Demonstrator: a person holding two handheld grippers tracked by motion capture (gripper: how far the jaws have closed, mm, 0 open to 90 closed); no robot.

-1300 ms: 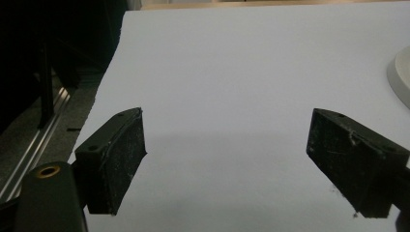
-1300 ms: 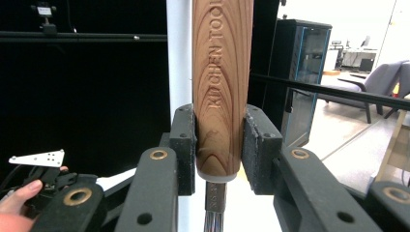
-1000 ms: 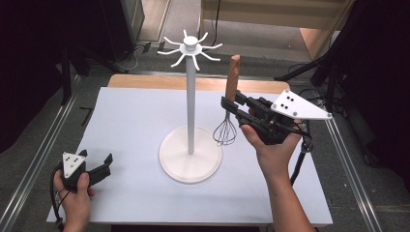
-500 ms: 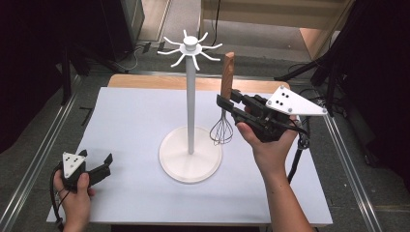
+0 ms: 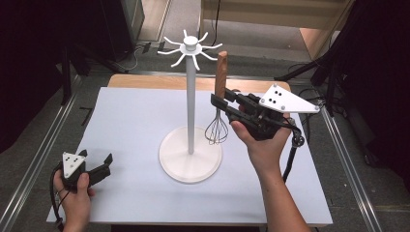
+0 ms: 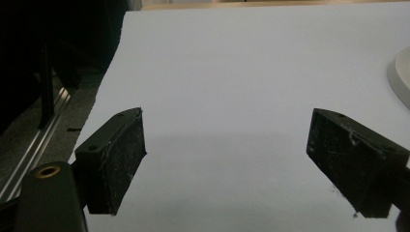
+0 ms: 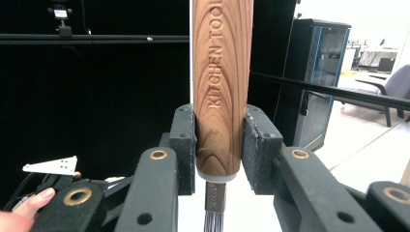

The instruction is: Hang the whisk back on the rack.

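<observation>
Two black jaws of the right gripper (image 5: 227, 104) are clamped on the lower end of the round wooden handle of a wire balloon whisk (image 5: 219, 108), just above the metal ferrule where the wires begin. The whisk hangs upright in the air, handle up and wire head down, just beside the pole of the tall white utensil stand with its ring of hook arms (image 5: 190, 92); its wire head is over the edge of the stand's round base, and whether it touches cannot be told.

By the look of it the whisk is light. Its handle is stiff, smooth wood, so it could twist or slip between flat pads. The thin wire loops are springy and would bend under a pinch, so the handle is the sensible place to grip. Held this low, the long handle above may lever and tilt.

Engraved along the handle in the right gripper view is "KITCHEN TOOL", the rest cut off at the top.

Down at the near left corner of the white-covered table (image 5: 130, 125), the left gripper (image 6: 227, 159) rests wide open with nothing between its jaws.
</observation>
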